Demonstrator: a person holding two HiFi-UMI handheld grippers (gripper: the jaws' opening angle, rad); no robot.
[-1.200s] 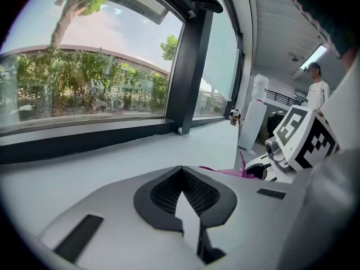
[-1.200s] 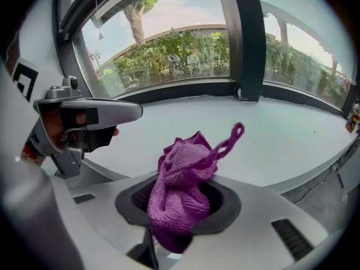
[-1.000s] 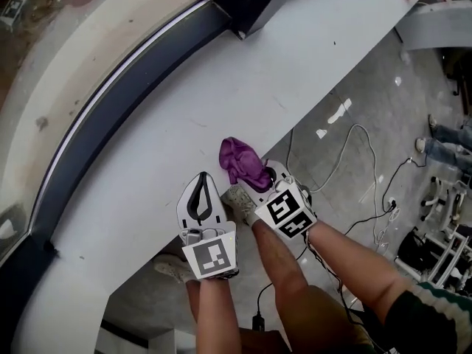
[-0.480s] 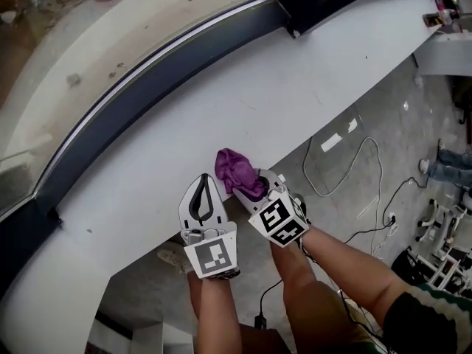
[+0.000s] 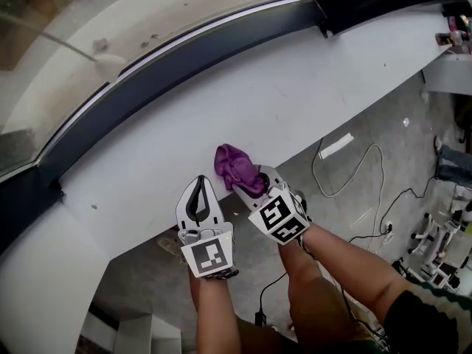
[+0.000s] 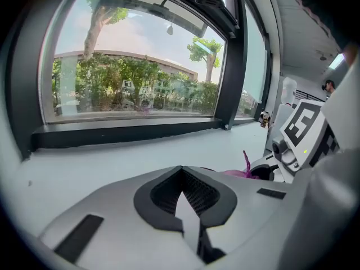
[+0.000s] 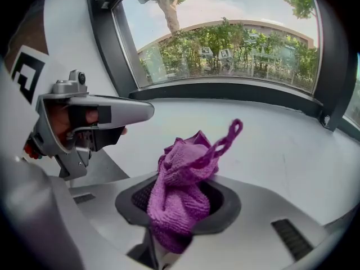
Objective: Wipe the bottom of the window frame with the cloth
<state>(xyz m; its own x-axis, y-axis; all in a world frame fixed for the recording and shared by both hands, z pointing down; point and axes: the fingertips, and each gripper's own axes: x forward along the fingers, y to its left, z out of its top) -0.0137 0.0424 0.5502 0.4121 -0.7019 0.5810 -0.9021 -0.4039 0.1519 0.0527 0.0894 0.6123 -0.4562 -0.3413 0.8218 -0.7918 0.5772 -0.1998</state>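
A bunched purple cloth [image 5: 236, 168] [image 7: 183, 198] with a small loop at its top sticks up from my right gripper [image 5: 251, 185] [image 7: 174, 229], which is shut on it near the front edge of the white sill [image 5: 221, 116]. My left gripper [image 5: 198, 198] [image 6: 188, 218] hovers just left of it, shut with nothing between its jaws. The dark bottom rail of the window frame [image 5: 184, 57] [image 6: 129, 134] [image 7: 225, 90] runs along the far side of the sill, well beyond both grippers. A bit of the cloth [image 6: 243, 171] shows at the right in the left gripper view.
Dark upright frame posts [image 6: 229, 77] [image 7: 104, 44] stand at the window's sides. Below the sill's edge is a grey floor with loose cables [image 5: 354, 175] and the person's legs. Trees and a building show through the glass.
The view has swung, so the sill and frame sit further right and up in the head view. Both grippers keep their places side by side, the right one still holding the cloth.
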